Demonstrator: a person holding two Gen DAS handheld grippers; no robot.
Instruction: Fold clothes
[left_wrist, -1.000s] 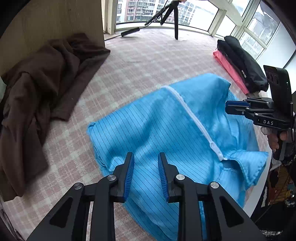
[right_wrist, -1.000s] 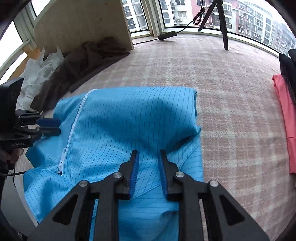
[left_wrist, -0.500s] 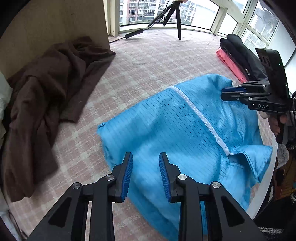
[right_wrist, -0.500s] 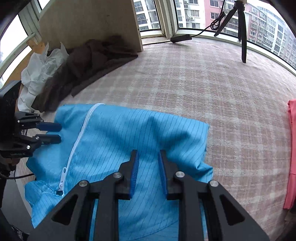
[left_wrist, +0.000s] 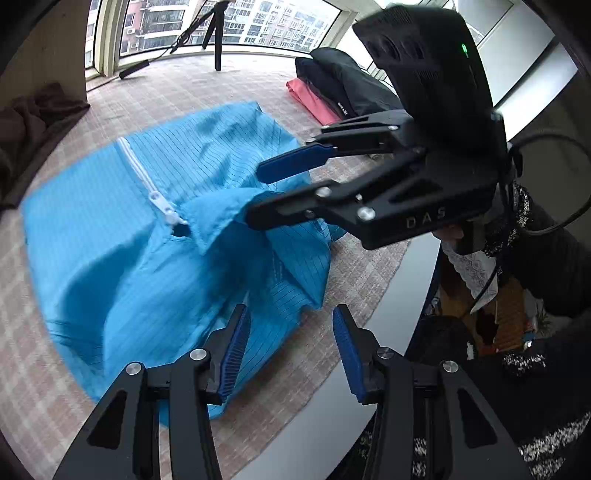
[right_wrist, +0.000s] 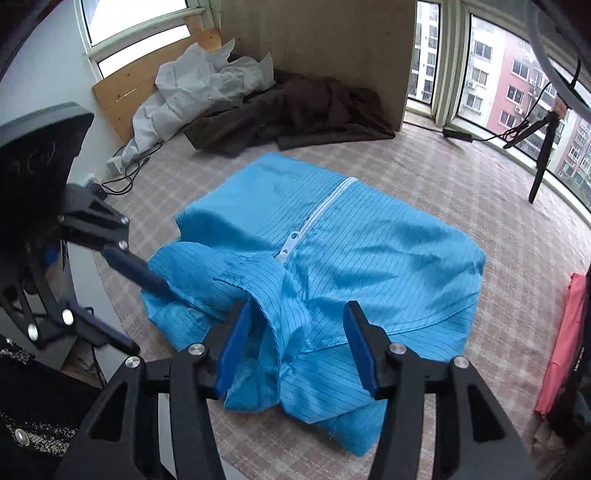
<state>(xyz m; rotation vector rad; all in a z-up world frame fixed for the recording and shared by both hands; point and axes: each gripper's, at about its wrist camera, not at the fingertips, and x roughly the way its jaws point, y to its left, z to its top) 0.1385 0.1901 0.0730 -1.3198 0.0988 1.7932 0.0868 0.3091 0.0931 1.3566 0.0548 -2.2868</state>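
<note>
Lying between both grippers' spread jaws, the blue jacket (right_wrist: 354, 266)

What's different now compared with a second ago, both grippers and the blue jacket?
Both grippers opened wider and swung round to the collar end of the blue jacket. The left gripper now hangs over the near hem; the right gripper straddles the raised collar, not yet closed on it. The jacket stayed zipped and flat, and the brown cloth and pink pile stayed put.

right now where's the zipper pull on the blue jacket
The zipper pull lies mid-frame in the right wrist view at the blue jacket's collar, just ahead of the right gripper.
</note>
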